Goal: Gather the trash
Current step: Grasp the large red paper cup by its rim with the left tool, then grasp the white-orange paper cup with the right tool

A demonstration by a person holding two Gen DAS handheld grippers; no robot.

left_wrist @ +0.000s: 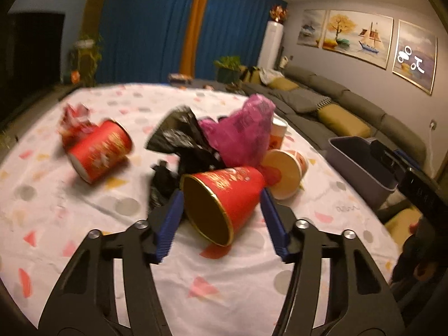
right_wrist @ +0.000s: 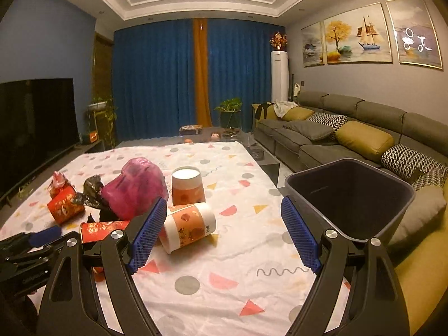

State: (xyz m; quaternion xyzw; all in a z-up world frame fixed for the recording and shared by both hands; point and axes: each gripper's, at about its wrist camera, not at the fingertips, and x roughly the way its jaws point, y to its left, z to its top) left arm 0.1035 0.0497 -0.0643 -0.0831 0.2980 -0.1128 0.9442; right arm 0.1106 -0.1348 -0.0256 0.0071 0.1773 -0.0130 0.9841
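Observation:
A red paper cup (left_wrist: 224, 196) lies on its side on the patterned tablecloth (left_wrist: 70, 210), between the blue pads of my left gripper (left_wrist: 222, 196). The jaws are open around it and stand apart from its sides. Behind it lie a black bag (left_wrist: 179, 140), a pink bag (left_wrist: 246, 134), another red cup (left_wrist: 100, 148) and an orange-and-white cup (left_wrist: 285, 173). My right gripper (right_wrist: 224, 215) is open and empty above the table. In the right wrist view, an orange-and-white cup (right_wrist: 187, 226) lies beside its left pad, and the grey bin (right_wrist: 350, 196) stands at the right.
Another orange cup (right_wrist: 186, 184) stands upside down mid-table. A crumpled red wrapper (right_wrist: 57, 182) lies at the far left. The left gripper (right_wrist: 33, 240) shows at the lower left. A grey sofa (right_wrist: 350, 128) with cushions runs along the right; a TV (right_wrist: 33, 128) stands left.

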